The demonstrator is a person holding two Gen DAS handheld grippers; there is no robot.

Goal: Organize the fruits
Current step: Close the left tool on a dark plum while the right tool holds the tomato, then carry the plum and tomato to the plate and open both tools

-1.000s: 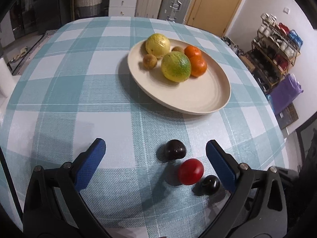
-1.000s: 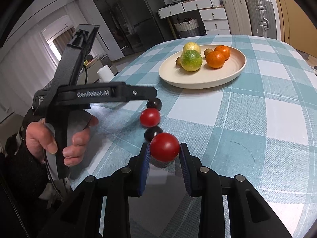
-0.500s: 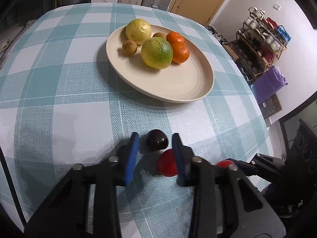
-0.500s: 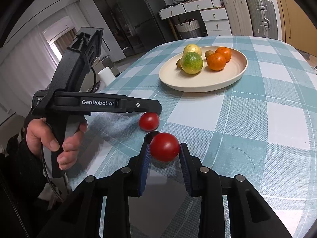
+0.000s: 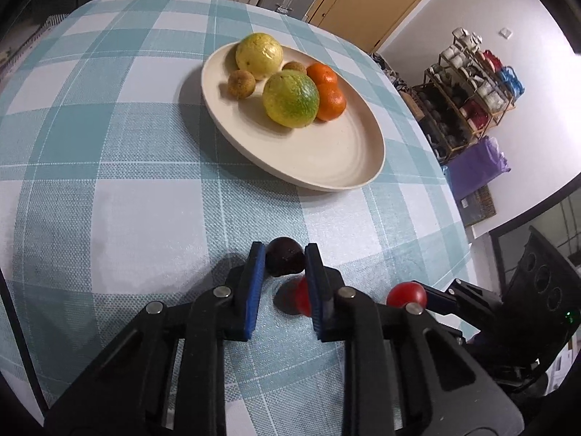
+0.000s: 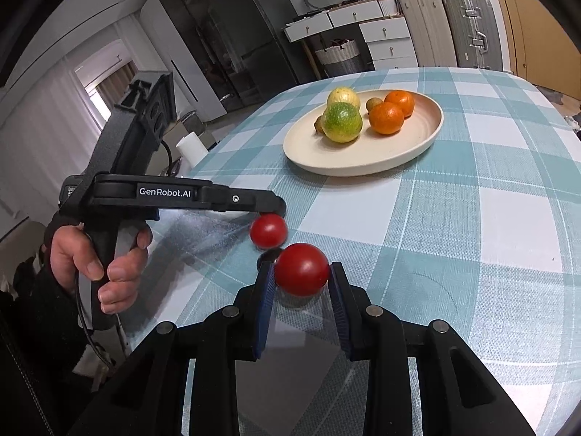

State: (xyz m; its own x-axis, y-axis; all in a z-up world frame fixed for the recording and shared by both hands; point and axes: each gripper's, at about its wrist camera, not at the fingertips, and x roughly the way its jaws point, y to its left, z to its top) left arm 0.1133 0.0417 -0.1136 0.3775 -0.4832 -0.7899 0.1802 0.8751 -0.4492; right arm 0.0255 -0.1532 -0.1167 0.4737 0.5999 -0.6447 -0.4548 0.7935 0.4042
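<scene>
- The checked table (image 5: pixel 109 167) carries the cream plate (image 5: pixel 326 160), where larger fruit already sits (two oranges among it).
- The left gripper (image 5: pixel 281 254), wide open a second ago, has now closed its blue pads on the dark fruit (image 5: pixel 285 256), so that pick looks made; plate next.
- The right gripper (image 6: pixel 301 272) stays clamped on a red tomato (image 6: pixel 301 269).
- A second tomato (image 6: pixel 268 230) remains on the cloth, just beside the left gripper's finger.
</scene>
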